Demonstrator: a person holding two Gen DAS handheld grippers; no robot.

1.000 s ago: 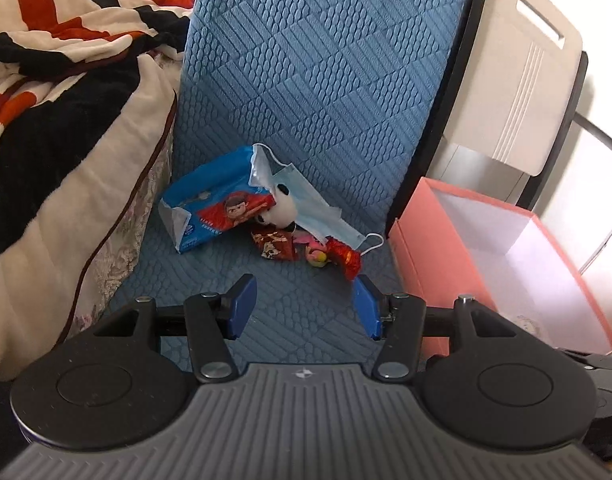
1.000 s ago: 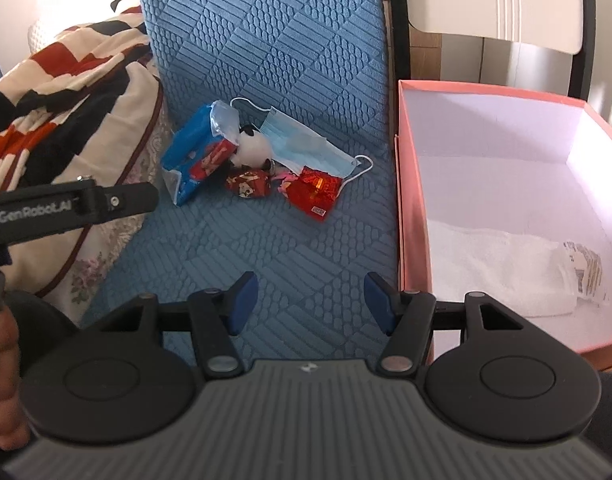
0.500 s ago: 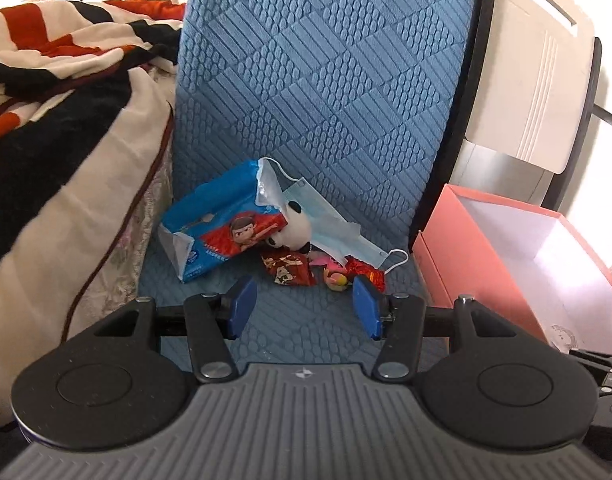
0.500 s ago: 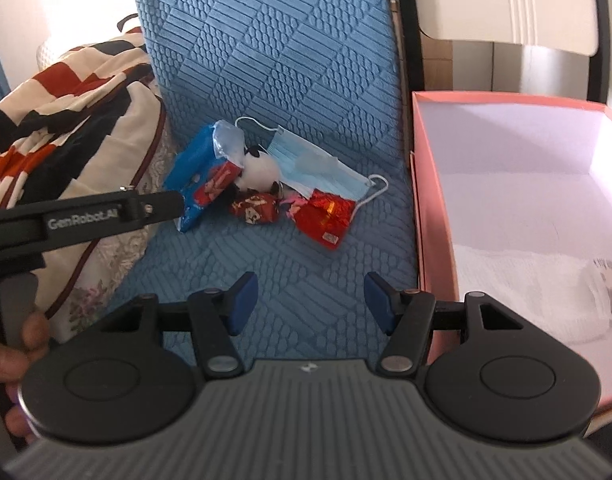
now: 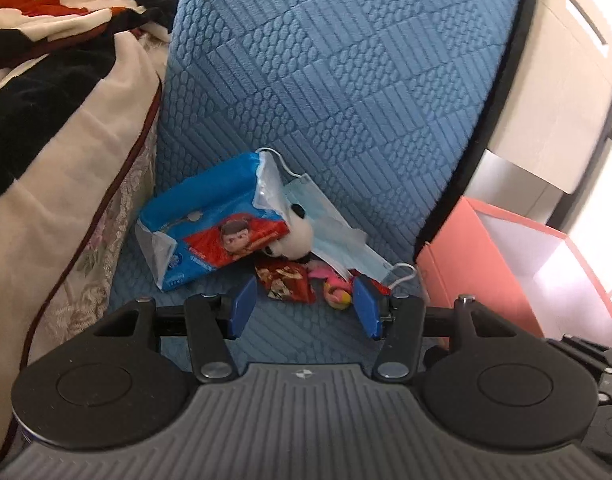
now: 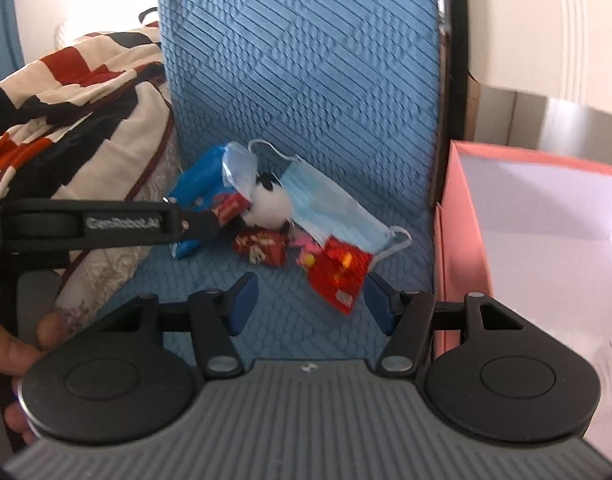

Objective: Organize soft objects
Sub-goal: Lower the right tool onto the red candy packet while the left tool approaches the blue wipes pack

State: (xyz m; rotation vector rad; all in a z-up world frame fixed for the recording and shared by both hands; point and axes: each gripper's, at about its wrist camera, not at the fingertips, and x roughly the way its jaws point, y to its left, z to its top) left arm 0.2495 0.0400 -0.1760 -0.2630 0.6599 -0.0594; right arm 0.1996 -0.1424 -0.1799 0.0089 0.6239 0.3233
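The right tongs [image 6: 307, 304] stood parted above a red packet [image 6: 339, 272], beside a face mask [image 6: 325, 208] and pink box [image 6: 465, 248].

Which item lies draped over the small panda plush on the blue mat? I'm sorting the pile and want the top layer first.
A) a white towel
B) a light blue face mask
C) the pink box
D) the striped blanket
B: the light blue face mask lies across the panda plush, its ear loop trailing toward the pink box.
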